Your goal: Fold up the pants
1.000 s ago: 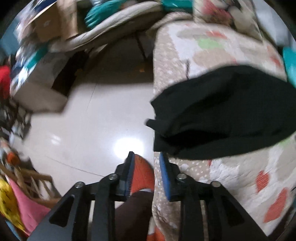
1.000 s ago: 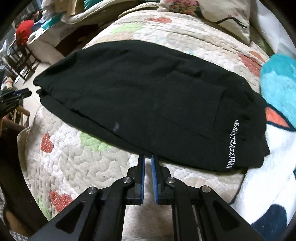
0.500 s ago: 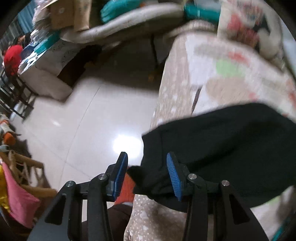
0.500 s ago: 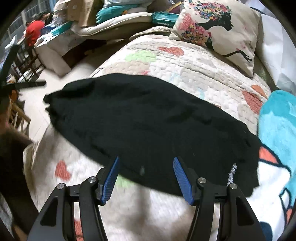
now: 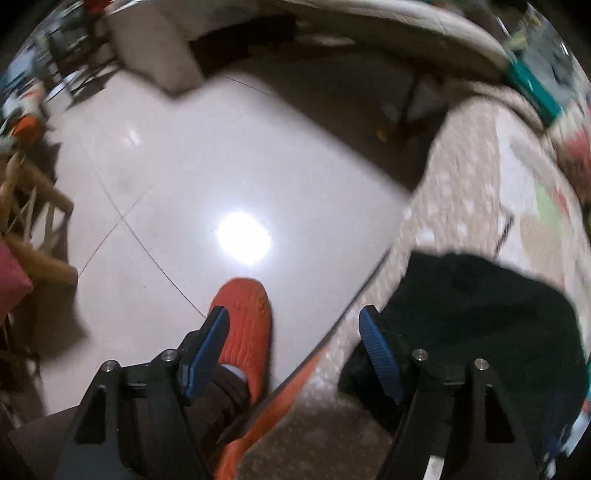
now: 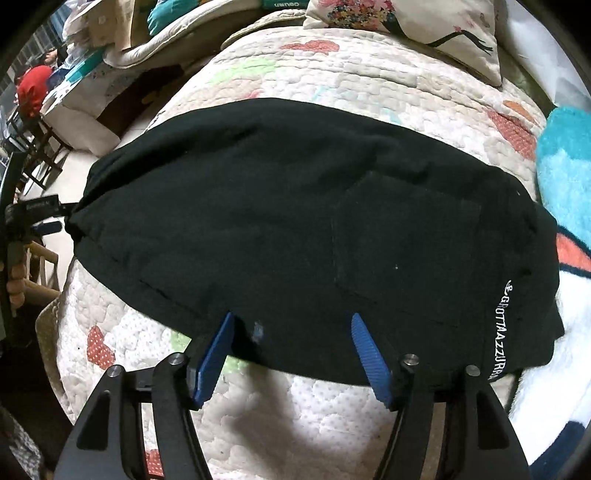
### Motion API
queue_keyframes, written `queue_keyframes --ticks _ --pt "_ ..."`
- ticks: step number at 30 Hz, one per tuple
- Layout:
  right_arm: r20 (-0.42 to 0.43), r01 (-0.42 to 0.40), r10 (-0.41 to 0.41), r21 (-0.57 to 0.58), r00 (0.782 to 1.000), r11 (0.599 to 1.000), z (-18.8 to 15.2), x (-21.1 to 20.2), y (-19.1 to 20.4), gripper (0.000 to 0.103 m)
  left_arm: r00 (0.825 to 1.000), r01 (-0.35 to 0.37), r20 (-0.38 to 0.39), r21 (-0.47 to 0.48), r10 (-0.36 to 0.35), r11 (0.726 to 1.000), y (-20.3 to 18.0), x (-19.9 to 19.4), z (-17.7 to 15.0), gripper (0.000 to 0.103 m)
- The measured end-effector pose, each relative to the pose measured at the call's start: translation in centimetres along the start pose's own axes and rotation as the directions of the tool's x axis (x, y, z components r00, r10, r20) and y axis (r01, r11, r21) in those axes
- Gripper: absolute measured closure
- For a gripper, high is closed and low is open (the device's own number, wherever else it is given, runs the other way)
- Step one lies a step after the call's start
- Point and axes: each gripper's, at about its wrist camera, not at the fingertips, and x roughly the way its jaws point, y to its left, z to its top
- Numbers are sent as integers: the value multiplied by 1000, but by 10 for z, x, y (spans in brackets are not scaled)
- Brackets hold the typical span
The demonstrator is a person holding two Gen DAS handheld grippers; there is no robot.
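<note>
Black pants (image 6: 295, 221) lie folded on a quilted bedspread (image 6: 351, 77), with white lettering on the waistband at the right. My right gripper (image 6: 291, 332) is open, its blue fingers just above the near edge of the pants, holding nothing. My left gripper (image 5: 295, 332) is open and empty at the bed's left edge; the left end of the pants (image 5: 480, 314) lies beside its right finger. The left gripper also shows in the right wrist view (image 6: 44, 225), at the pants' left end.
A white tiled floor (image 5: 221, 166) lies left of the bed. My orange slipper (image 5: 243, 325) stands by the bed edge. A floral pillow (image 6: 406, 26) and a blue blanket (image 6: 569, 177) lie on the bed. Wooden chairs (image 5: 29, 221) and cluttered furniture stand beyond the floor.
Both grippers have opened wide from shut. The left one swung left, toward the floor, off the pants' end. The right one moved back close to the pants' near edge.
</note>
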Motion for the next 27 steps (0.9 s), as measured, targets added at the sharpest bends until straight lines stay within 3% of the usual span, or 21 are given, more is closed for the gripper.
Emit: queue_keyframes --ticks 5,9,13,15,16,17,24,25,27 --pt "110 11 0 -93 994 996 -1 -23 20 32 986 77 150 -1 -76 997 -12 -32 2 31" --pt "112 -69 94 -211 989 975 -1 -25 52 32 964 149 199 142 -175 979 -40 -50 -9 31" --pt "107 -25 58 -286 993 958 2 -8 81 33 956 134 219 272 -197 953 -73 -57 -22 31" --pt "105 -15 49 -304 993 952 2 -1 87 44 956 151 198 295 -215 943 -77 -56 -25 31" --pt "92 5 24 -307 996 952 4 6 87 73 956 153 195 299 -218 942 -79 -56 -25 31" --pt "79 15 8 -298 997 954 5 10 84 93 957 153 194 301 -217 941 -80 -57 -25 31" --pt "31 -53 60 -188 998 981 -11 -26 44 92 956 209 162 218 -246 953 -67 -57 -18 31" --pt "50 -29 37 -149 998 988 -11 -37 27 88 956 218 153 209 -252 953 -66 -56 -18 31" --pt "79 42 -41 -13 996 999 -5 -56 -27 62 955 230 143 202 -261 952 -68 -55 -18 31"
